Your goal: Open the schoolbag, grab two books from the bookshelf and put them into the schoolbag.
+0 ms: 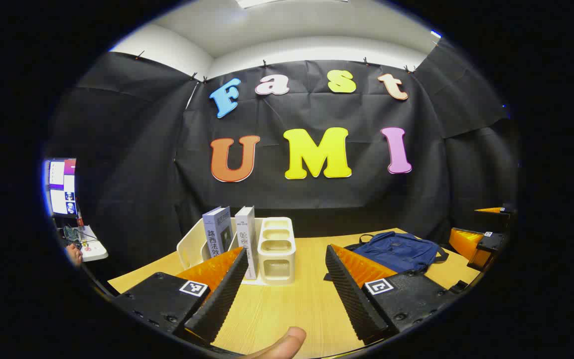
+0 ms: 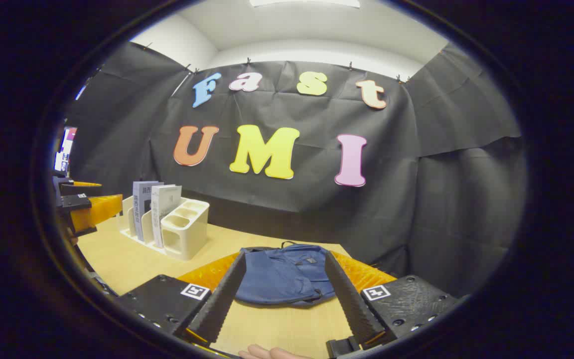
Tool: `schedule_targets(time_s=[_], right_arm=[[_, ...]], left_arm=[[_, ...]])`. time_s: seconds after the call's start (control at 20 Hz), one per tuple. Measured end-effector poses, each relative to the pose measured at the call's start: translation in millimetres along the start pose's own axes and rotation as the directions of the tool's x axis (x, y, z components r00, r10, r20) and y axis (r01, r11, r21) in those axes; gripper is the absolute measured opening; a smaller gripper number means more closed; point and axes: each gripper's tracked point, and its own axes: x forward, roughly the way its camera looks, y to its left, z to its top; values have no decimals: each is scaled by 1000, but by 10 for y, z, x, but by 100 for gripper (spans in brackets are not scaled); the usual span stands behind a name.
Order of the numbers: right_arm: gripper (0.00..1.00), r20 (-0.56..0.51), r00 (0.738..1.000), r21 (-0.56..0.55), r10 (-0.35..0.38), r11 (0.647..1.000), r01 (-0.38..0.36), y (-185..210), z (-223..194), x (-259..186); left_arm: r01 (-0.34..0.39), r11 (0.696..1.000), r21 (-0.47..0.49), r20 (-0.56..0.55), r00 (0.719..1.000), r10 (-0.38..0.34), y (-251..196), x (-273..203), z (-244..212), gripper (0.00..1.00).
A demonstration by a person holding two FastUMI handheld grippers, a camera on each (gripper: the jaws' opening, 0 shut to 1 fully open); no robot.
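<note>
Left gripper view: the left gripper (image 1: 284, 279) hangs spread wide over the pale wooden table (image 1: 287, 309); two upright grey books (image 1: 232, 234) stand in a white plastic bookshelf (image 1: 277, 247) just ahead; right gripper (image 2: 282, 289), equally agape, frames the flat navy fabric schoolbag (image 2: 287, 274).

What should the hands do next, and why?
Probably ease the right gripper forward to the flat blue fabric schoolbag to open it. The bag looks closed, both grippers are open and empty, and the two upright grey books stand in the white plastic bookshelf.
</note>
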Motion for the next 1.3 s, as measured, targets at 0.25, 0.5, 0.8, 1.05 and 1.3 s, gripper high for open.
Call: schedule_targets(time_s=[0.25, 0.5, 0.8, 1.05, 1.3], right_arm=[[96, -29, 1000, -24, 4, 1000, -5, 122, -120, 70], [96, -45, 999, -56, 4, 998, -7, 231, -188, 157], [95, -97, 995, -94, 6, 995, -15, 401, -388, 401], [98, -198, 980, -82, 28, 996, -45, 673, -688, 842], [98, -306, 949, -88, 82, 990, -114, 1097, -1046, 1321]], left_arm=[[-31, 1000, 0, -26, 999, 31, 240, 76, -101, 98], [-35, 999, 27, -20, 999, 35, 331, 105, -105, 98], [-14, 999, 36, -1, 1000, 15, 313, 64, -64, 98], [9, 999, 33, 3, 1000, -9, 294, 68, -64, 98], [-13, 999, 36, 3, 1000, 13, 424, 107, -78, 98]])
